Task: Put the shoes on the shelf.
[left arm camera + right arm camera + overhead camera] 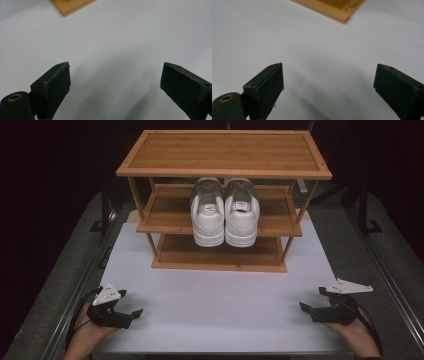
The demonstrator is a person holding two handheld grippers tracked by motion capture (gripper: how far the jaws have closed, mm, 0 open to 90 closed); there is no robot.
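Your pair of white shoes [225,212] sits on the middle shelf [170,215] of the wooden rack [224,152], side by side and touching, heels toward you and hanging a little over the shelf's front edge. The top shelf and the bottom shelf [175,254] hold nothing. The rack stands at the 12 o'clock end of the white table [215,300], centred across it. Your left gripper [127,312] rests at about 8 o'clock on the table, near its front-left corner, well apart from the rack; its jaws are spread wide with nothing between them, and in the left gripper view [115,75] you see bare white table between the jaws and a corner of the rack's base [68,6] at 11 o'clock. Your right gripper [311,304] rests at about 4 o'clock, near the front-right corner, also spread wide and holding nothing; the right gripper view [328,75] shows the rack's base corner [332,10] at 12 o'clock.
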